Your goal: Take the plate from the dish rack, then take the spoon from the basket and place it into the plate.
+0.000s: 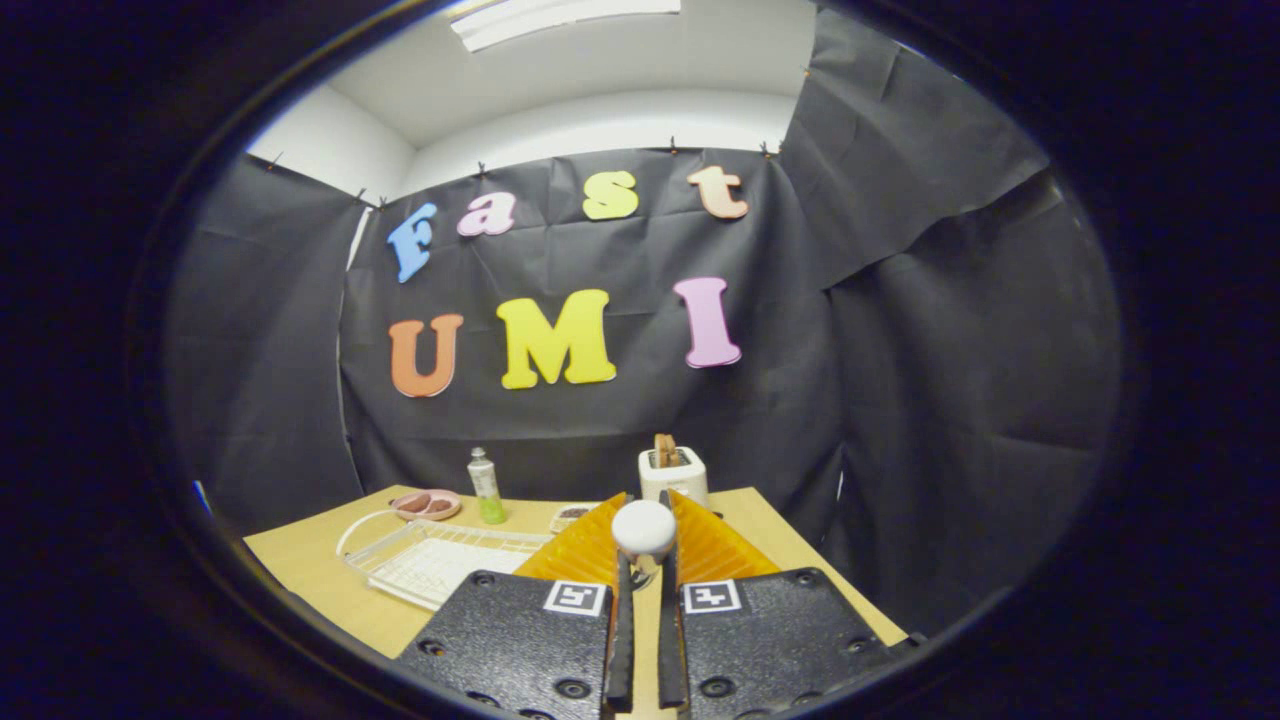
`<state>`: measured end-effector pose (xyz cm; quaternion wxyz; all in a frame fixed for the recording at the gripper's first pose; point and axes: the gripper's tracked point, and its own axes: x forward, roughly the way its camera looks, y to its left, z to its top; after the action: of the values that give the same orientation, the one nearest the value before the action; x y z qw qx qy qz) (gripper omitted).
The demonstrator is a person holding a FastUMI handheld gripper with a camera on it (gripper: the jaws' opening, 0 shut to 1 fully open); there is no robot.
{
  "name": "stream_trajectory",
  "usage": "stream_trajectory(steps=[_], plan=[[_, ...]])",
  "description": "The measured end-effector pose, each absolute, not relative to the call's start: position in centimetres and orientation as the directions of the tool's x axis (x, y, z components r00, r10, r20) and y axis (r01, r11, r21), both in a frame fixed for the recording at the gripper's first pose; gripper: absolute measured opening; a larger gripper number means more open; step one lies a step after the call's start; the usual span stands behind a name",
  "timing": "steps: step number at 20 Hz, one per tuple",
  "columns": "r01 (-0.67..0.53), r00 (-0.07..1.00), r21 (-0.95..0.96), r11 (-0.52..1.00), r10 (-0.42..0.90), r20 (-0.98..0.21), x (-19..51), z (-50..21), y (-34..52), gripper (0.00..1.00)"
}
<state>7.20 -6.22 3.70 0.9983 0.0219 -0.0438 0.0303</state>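
My gripper is raised above the table and shut on the spoon. The spoon's white rounded end stands up between the fingers, with a shiny part just below it in the narrow gap. Beyond the fingers and to the left, a pink divided plate lies flat on the table near the back wall. The white wire dish rack sits closer to me on the left, with nothing standing in it. A small basket shows just past the left finger, partly hidden by it.
A green bottle stands upright between the plate and the basket. A white toaster with bread in it stands straight ahead by the black wall. The tan table ends close on the left and right.
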Motion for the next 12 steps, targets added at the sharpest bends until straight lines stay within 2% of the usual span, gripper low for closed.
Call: stream_trajectory(steps=[5, 12], plan=[[-0.214, 0.976, 0.0, 0.977, 0.214, 0.032, 3.6, -0.8, 2.3, 0.16], [-0.294, 0.952, -0.01, 0.956, 0.292, -0.091, 3.8, -9.0, 9.7, 0.16]])
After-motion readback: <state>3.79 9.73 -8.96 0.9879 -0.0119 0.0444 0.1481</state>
